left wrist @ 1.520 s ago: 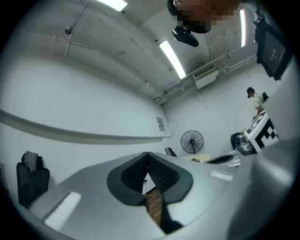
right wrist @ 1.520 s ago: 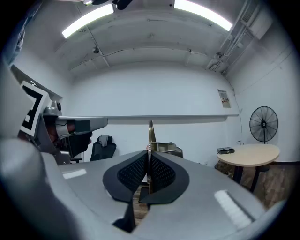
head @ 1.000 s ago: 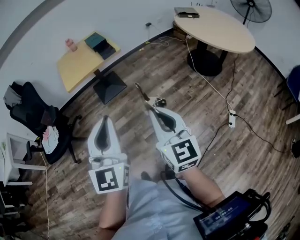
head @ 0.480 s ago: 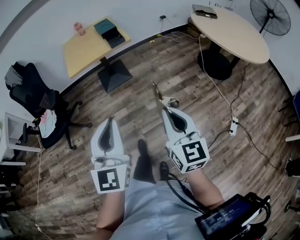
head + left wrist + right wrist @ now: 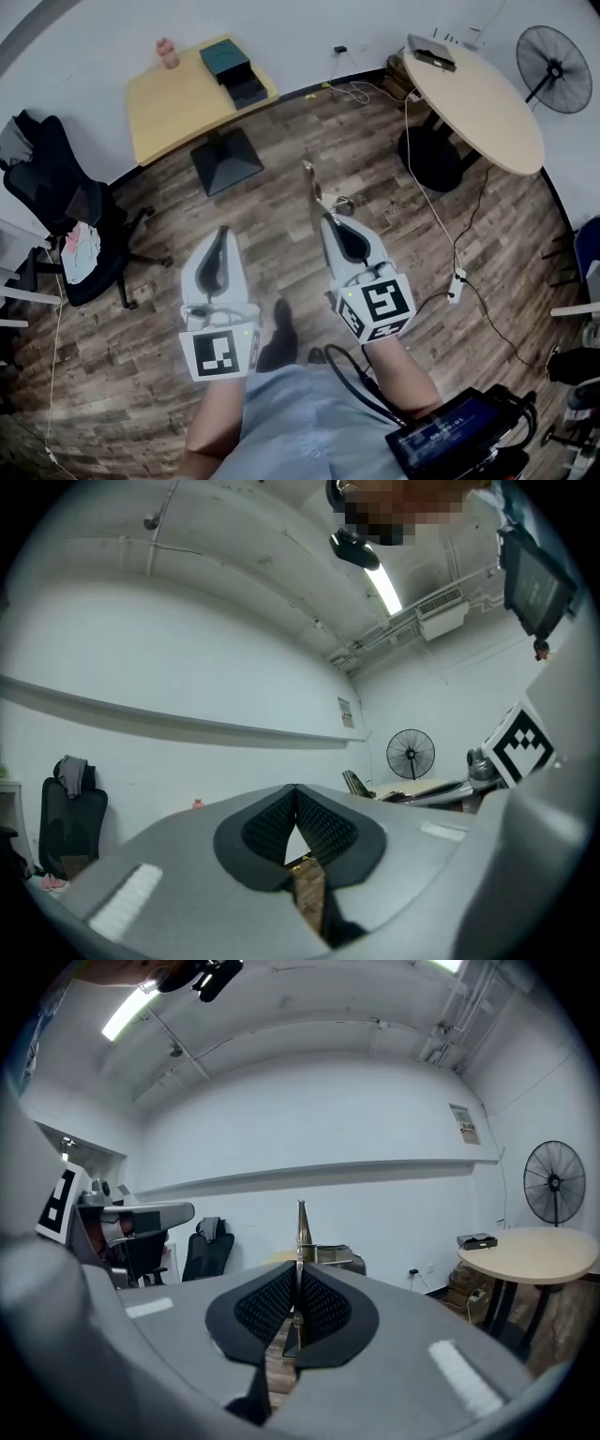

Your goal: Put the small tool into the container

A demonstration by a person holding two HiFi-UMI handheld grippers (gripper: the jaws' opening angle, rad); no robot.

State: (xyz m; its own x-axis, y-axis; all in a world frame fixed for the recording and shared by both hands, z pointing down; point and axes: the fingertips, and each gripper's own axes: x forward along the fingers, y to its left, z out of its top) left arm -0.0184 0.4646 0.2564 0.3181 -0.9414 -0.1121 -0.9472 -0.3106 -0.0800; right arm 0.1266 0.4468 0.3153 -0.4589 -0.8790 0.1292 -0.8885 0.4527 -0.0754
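Note:
My right gripper is shut on a thin metal tool that sticks out beyond its tips, held over the wooden floor. In the right gripper view the tool stands upright between the closed pads. A dark teal container sits on the far corner of a yellow table, well ahead of both grippers. My left gripper is shut with nothing in it; its pads meet at the tip.
A black office chair stands at the left. A round table and a fan are at the right. Cables and a power strip lie on the floor. A pink bottle stands on the yellow table.
Both grippers have moved forward together toward the yellow table, which now sits nearer in the head view. The right gripper's hold on the tool is unchanged.

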